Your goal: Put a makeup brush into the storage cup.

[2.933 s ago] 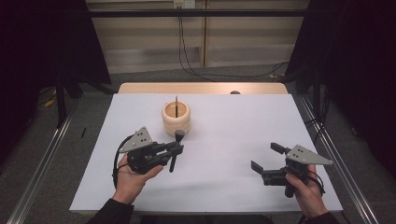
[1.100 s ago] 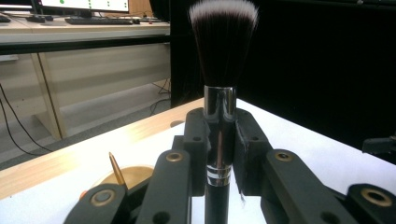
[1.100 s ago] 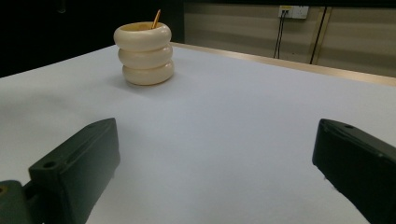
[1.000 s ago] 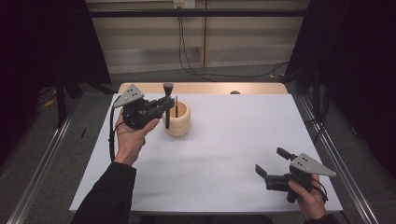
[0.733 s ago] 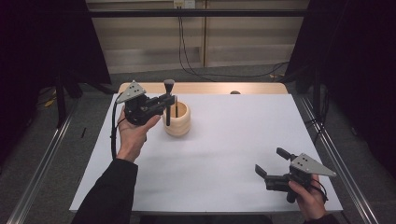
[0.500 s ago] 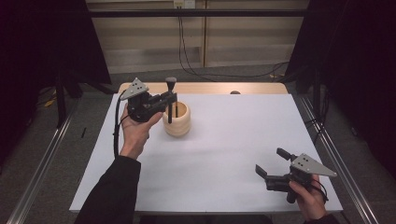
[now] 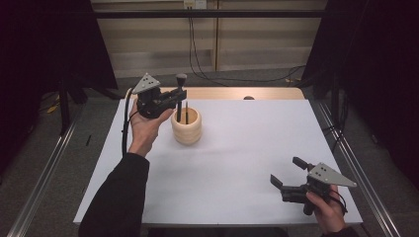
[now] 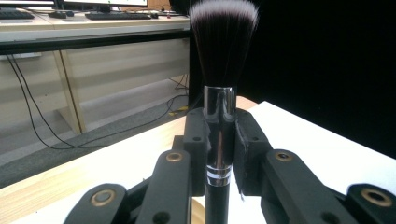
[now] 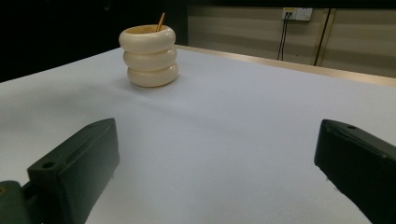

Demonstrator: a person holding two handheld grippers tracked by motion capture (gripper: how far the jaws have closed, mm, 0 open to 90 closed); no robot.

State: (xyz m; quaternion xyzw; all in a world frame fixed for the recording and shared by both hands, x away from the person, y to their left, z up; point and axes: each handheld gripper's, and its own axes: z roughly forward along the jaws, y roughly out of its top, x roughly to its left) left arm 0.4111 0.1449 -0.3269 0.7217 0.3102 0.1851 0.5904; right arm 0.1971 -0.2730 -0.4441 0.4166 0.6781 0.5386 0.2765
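Note:
My left gripper (image 7: 179, 97) is shut on a black make-up brush (image 7: 180, 91) with a chrome collar, held upright with the bristles on top. In the left gripper view the brush (image 8: 219, 116) stands clamped between the two pads of that gripper (image 8: 219, 156). The handle's lower end hangs at the left rim of a cream ribbed holder (image 7: 187, 129) at the table's back left. A thin wooden stick (image 7: 187, 107) stands in the holder. My right gripper (image 7: 285, 170) rests open at the front right, and in its view that gripper (image 9: 217, 149) faces the holder (image 9: 149, 58) with nothing between its jaws.
A white sheet (image 7: 247, 148) covers the table, with a wooden strip (image 7: 222, 93) bare along the far edge. Metal rails (image 7: 356, 168) run along the floor on both sides. Cables hang down the back wall.
My left gripper has carried the brush a little to the right and away from the person, over the holder's rim. The right gripper has stayed where it was.

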